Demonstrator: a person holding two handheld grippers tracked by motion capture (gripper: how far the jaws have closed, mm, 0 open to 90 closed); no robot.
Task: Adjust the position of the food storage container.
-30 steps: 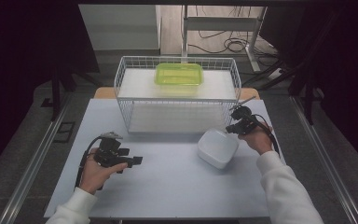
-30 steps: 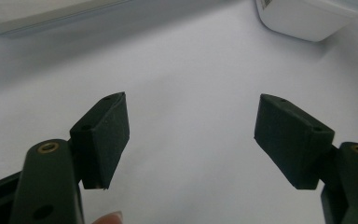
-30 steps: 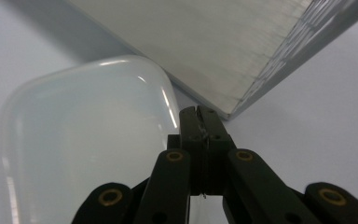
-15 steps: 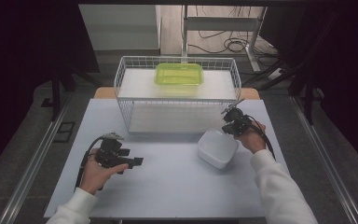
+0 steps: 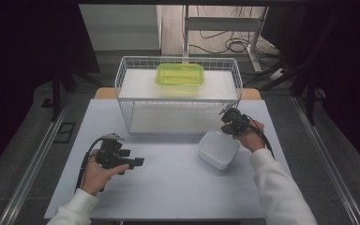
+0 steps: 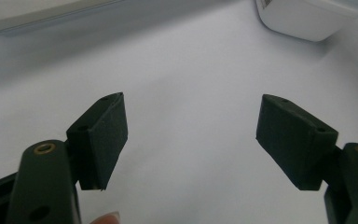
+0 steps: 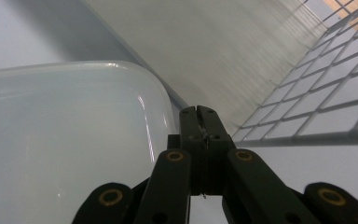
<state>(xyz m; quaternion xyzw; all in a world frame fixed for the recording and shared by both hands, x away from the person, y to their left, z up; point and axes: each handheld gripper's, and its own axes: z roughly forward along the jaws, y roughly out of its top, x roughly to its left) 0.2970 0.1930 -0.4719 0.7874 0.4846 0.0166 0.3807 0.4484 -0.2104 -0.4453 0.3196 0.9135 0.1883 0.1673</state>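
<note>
White container (image 5: 218, 149) sits right of centre on the counter (image 5: 168, 187), beside the right gripper (image 5: 228, 123), whose fingers are pressed together, empty. Spread them before gripping its rim squarely. Left gripper (image 5: 138, 162) idles wide open.

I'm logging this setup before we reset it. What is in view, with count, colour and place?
basket: 1, white wire, far middle of the table, on the mat's far edge
green box: 1, translucent yellow-green, inside the basket toward its far side
white tub: 1, white, on the mat before the basket's right end, beside the right gripper
mat: 1, pale blue-white, covering the table
table: 1, wooden, showing at the mat's far corners
left gripper: 1, black, jaws open over bare mat, near left
right gripper: 1, black, jaws shut with nothing between them, by the tub's far edge
hands: 2, white sleeves, each holding a gripper
</note>
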